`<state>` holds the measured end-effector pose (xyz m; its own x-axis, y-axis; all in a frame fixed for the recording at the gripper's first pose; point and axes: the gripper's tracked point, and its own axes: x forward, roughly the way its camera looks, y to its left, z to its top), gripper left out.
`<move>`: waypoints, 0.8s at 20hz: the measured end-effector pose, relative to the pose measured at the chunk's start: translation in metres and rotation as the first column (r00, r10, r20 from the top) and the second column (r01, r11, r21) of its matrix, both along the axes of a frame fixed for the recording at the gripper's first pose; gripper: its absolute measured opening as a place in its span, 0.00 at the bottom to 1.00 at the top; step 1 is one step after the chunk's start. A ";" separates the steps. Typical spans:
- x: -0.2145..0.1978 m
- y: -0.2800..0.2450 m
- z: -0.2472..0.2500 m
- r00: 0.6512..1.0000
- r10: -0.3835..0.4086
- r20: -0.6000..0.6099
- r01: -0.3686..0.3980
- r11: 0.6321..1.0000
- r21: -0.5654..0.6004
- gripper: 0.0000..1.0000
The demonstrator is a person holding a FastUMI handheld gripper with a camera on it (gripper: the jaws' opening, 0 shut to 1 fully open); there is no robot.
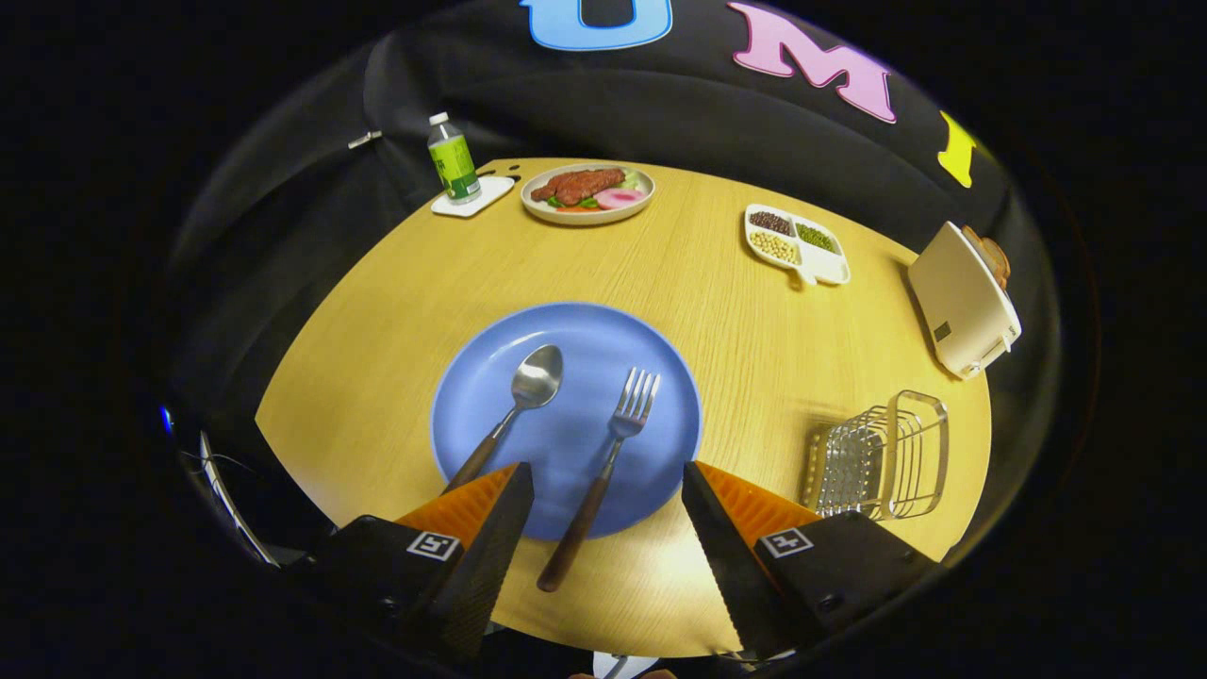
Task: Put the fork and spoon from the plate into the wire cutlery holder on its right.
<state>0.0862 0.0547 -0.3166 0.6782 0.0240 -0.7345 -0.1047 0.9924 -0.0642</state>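
The gripper [603, 490] hangs with fingers spread wide, gripping nothing. The fork [603, 471] handle lies in the gap between them; the spoon [514, 405] handle runs under the left finger at 10 o'clock. Bare table [735, 330] lies between the plate [566, 358] and the wire holder [882, 457] at 3 o'clock. A toaster [962, 297] stands just beyond the holder.
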 end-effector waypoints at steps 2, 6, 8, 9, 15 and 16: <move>-0.001 0.002 -0.017 0.999 -0.010 -0.051 0.011 1.000 0.008 0.97; 0.007 0.009 -0.031 0.995 -0.020 -0.096 0.023 0.999 0.030 0.67; 0.005 0.010 -0.036 0.991 -0.030 -0.131 0.034 0.999 0.028 0.61; 0.005 0.008 -0.042 0.988 -0.041 -0.147 0.045 0.999 0.022 0.54; -0.001 0.014 -0.048 0.973 -0.047 -0.225 0.074 0.991 0.111 0.30; -0.001 0.014 -0.050 0.970 -0.055 -0.236 0.088 0.988 0.128 0.23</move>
<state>0.0851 0.0686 -0.3665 0.4940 0.0925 -0.8645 -0.0293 0.9955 0.0898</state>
